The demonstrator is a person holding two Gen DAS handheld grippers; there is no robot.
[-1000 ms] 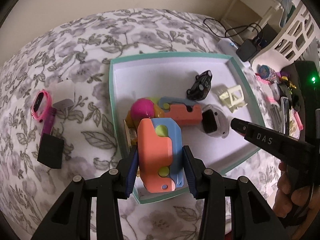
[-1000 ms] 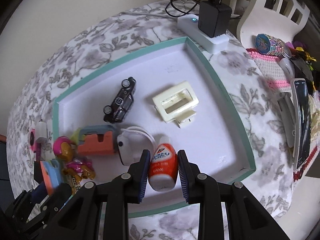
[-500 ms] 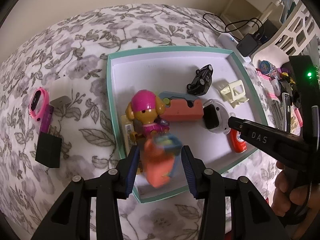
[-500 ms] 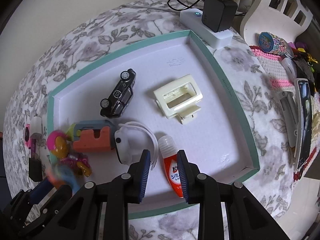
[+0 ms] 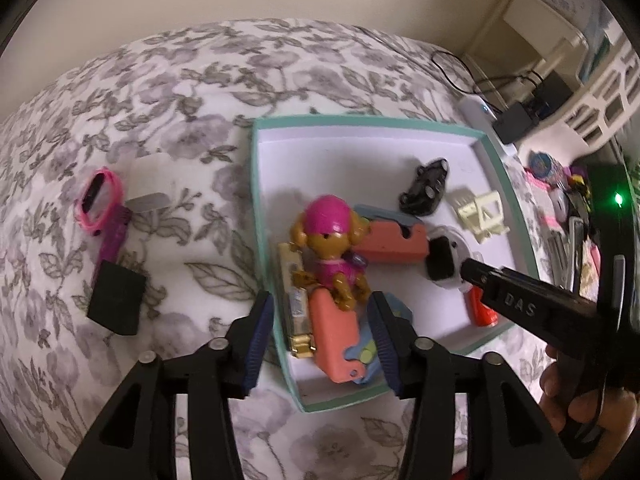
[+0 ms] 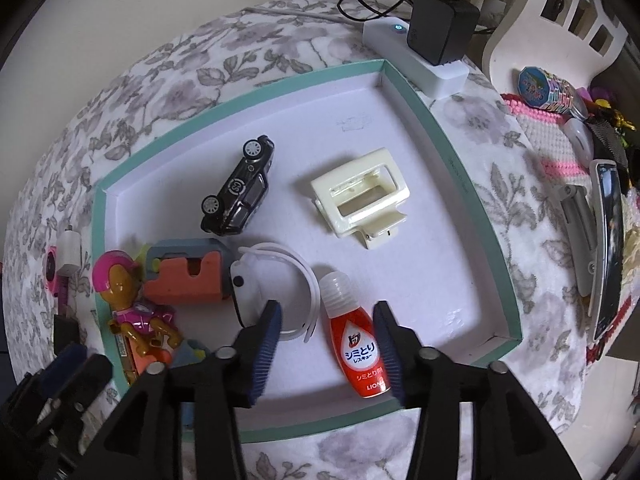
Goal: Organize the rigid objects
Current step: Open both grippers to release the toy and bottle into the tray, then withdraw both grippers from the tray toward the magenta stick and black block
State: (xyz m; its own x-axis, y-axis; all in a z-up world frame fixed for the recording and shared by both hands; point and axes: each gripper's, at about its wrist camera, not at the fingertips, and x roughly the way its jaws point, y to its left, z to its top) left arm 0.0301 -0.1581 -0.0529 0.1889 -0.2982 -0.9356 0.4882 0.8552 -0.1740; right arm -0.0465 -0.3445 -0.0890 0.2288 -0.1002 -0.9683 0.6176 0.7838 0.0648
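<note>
A teal-rimmed white tray (image 5: 262, 216) (image 6: 456, 148) lies on the floral cloth. In it are an orange and blue block toy (image 5: 334, 332), a pink-helmeted dog figure (image 5: 332, 240) (image 6: 124, 292), a second orange block (image 5: 394, 242) (image 6: 188, 280), a black toy car (image 5: 426, 188) (image 6: 240, 188), a cream hair clip (image 5: 480, 210) (image 6: 360, 196), a white smartwatch (image 6: 276, 296) and a red bottle (image 6: 358, 348). My left gripper (image 5: 324, 336) is open around the orange and blue toy. My right gripper (image 6: 328, 354) is open over the lying bottle.
Left of the tray lie a pink watch (image 5: 98, 200), a white charger (image 5: 148, 184) and a black block (image 5: 116, 304). A power strip with black adapter (image 6: 436, 36) sits behind the tray. Trinkets, a phone (image 6: 608, 248) and a white basket (image 6: 560, 8) crowd the right.
My left gripper opened and let the orange and blue toy down into the tray's near left corner. My right gripper opened and let the red bottle down flat on the tray floor.
</note>
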